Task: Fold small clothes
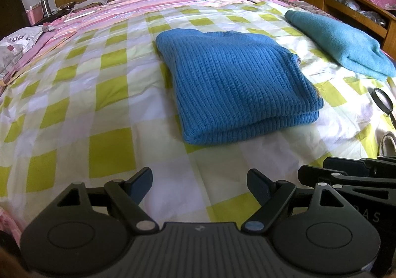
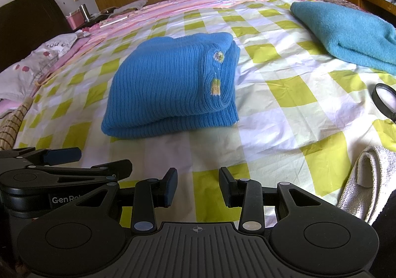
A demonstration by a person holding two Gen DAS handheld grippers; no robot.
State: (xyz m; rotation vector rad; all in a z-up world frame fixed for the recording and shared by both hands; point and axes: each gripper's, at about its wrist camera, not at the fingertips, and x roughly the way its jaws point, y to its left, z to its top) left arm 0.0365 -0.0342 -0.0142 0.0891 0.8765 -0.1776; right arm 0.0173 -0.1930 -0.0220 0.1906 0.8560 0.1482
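Soft, bright daylight covers the bed [image 1: 104, 85] evenly; the folded blue sweater [image 1: 237, 85] throws only a faint shadow on its near side. Both views stay sharp, though walls bow and corners beyond the bed go black.

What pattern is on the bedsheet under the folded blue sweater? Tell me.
Yellow-green and white checks on the bedsheet, clearest in the left wrist view.

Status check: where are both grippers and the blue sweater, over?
Left gripper open, empty; right gripper open, empty, both short of it. Blue sweater folded on checked sheet. Nothing in the way.
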